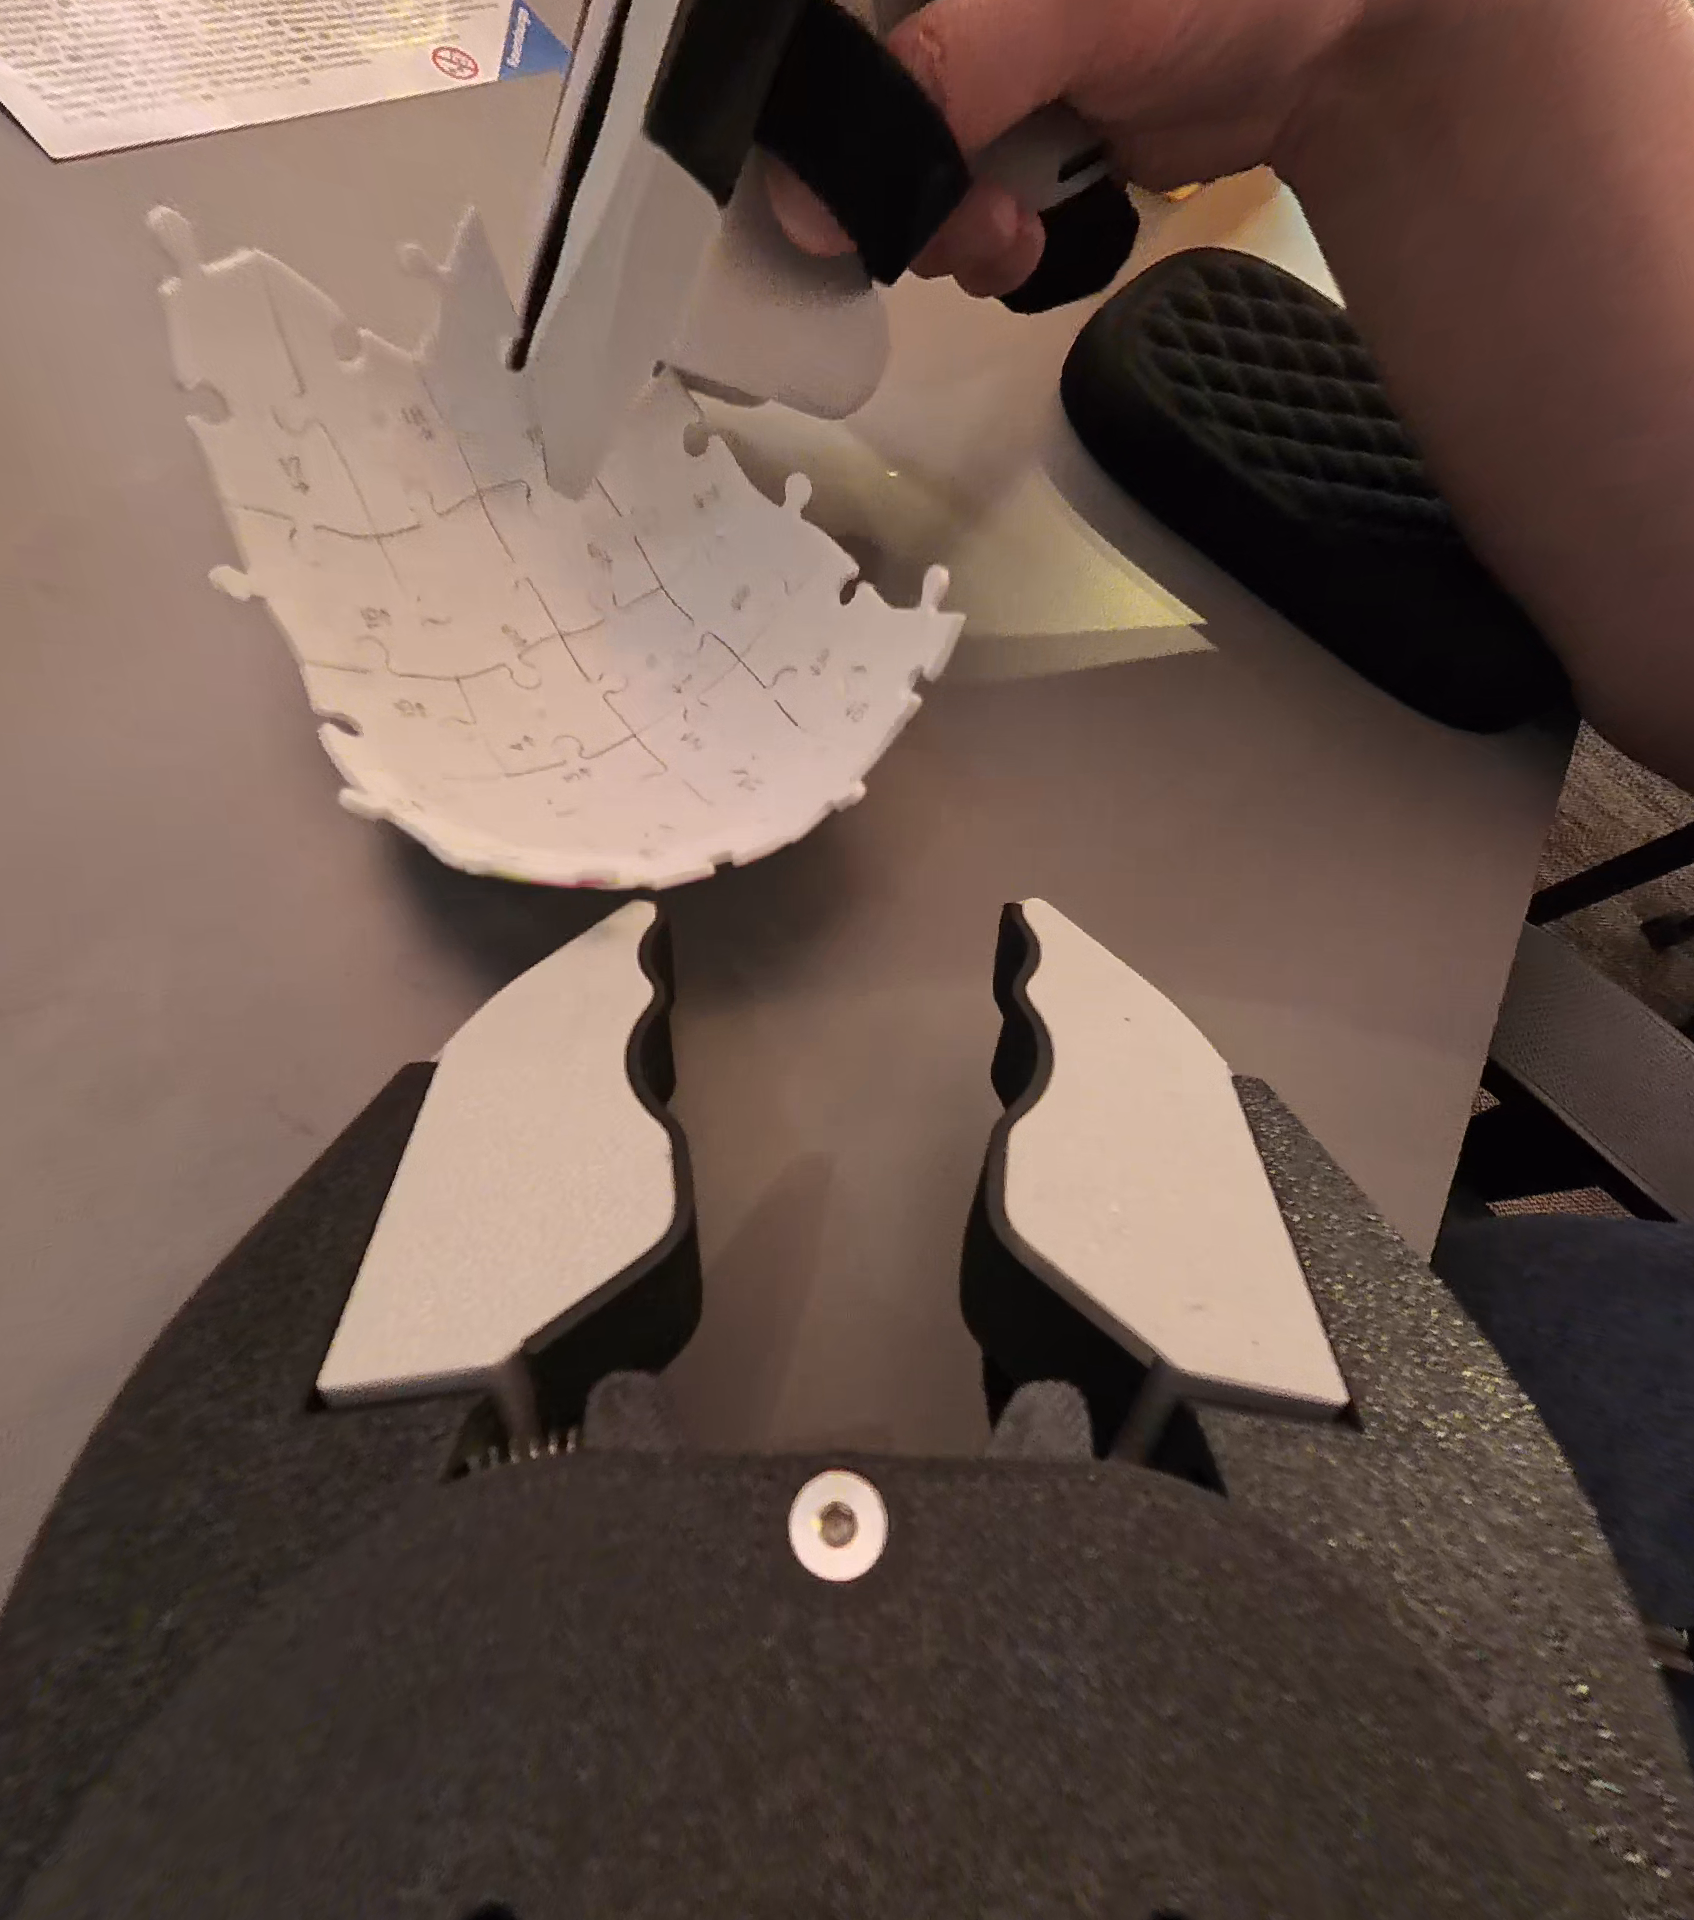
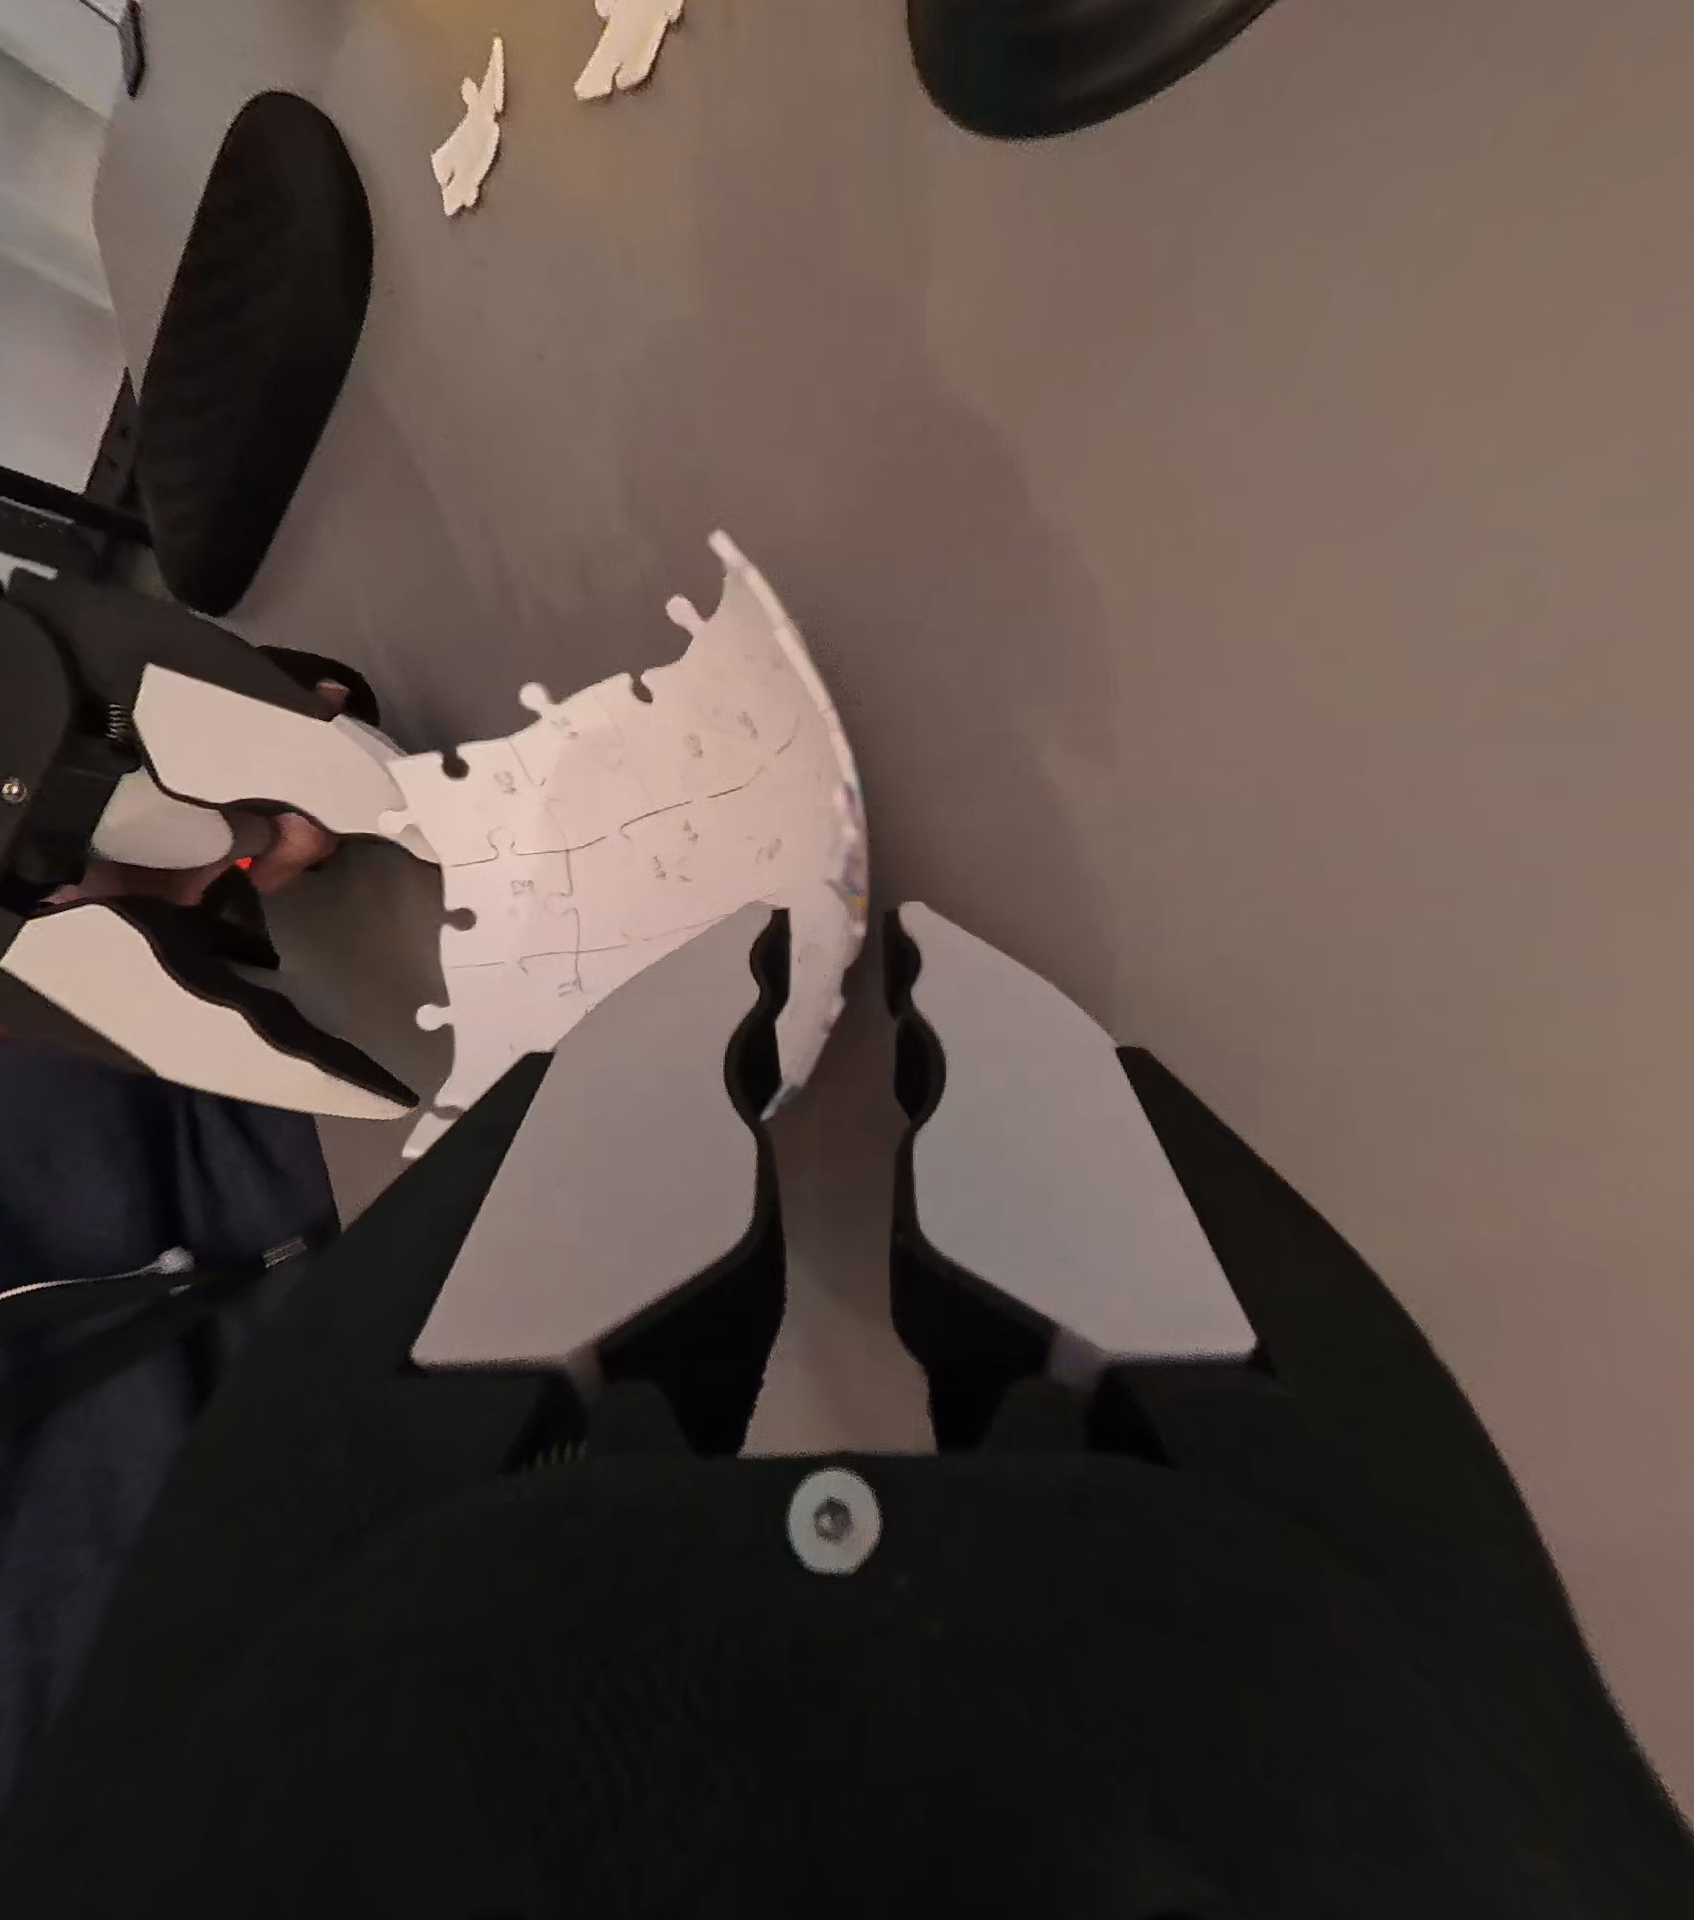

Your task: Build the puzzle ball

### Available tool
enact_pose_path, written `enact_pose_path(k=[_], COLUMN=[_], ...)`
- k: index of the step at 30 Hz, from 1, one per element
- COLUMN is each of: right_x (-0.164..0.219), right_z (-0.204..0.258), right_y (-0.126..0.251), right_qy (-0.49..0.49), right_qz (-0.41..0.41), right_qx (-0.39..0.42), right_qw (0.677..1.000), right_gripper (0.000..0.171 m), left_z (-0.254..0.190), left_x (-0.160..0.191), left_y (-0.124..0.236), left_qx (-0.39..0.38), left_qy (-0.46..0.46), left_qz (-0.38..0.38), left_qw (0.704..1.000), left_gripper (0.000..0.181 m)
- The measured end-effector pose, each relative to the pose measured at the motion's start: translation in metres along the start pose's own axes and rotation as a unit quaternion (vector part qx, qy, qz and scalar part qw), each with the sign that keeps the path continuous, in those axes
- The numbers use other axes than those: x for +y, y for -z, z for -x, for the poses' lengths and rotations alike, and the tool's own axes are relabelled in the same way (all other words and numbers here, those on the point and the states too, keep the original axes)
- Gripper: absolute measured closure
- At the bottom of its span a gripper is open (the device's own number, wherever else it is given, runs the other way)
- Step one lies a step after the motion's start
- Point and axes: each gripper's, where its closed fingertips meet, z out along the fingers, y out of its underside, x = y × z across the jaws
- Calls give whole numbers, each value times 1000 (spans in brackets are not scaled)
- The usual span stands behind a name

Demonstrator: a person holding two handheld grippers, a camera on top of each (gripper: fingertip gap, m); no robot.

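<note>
Far left: left claw (image 2: 401, 951), spread wide and empty, tips just beside the near rim of the puzzle shell (image 1: 562, 644). Risks shoving that rim if pushed forward without closing, sliding the whole bowl across the tabletop (image 1: 95, 1039).

Centre: half-built shell, white inside up, tilted, resting on the tabletop. Held together only by tabs, so probably flexes and pops a seam under sideways force. Loose pieces (image 2: 469, 135) farther off, well apart, not yet fitted.

Right: right claw (image 2: 832, 935), narrowed around the shell's wall, one finger inside, one outside, a sliver of tabletop showing beside the wall, so seemingly not pinching. Could crack a joint if squeezed hard, or drop the shell if lifted on so loose a hold.
</note>
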Motion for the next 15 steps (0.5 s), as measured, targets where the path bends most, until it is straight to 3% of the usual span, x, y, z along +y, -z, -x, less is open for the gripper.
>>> enact_pose_path(k=[6, 15], right_x=[5, 0], right_z=[0, 4], right_y=[-9, -9], right_qy=[-19, -67], right_qz=[33, 4], right_qx=[-29, -74], right_qw=[999, 995], right_gripper=[163, 167], left_z=[1, 1], left_x=[-1, -2], left_y=[0, 1], left_qx=[2, 0], left_qy=[1, 0], left_qz=[-2, -7], left_qw=[1000, 1000], left_gripper=[122, 122])
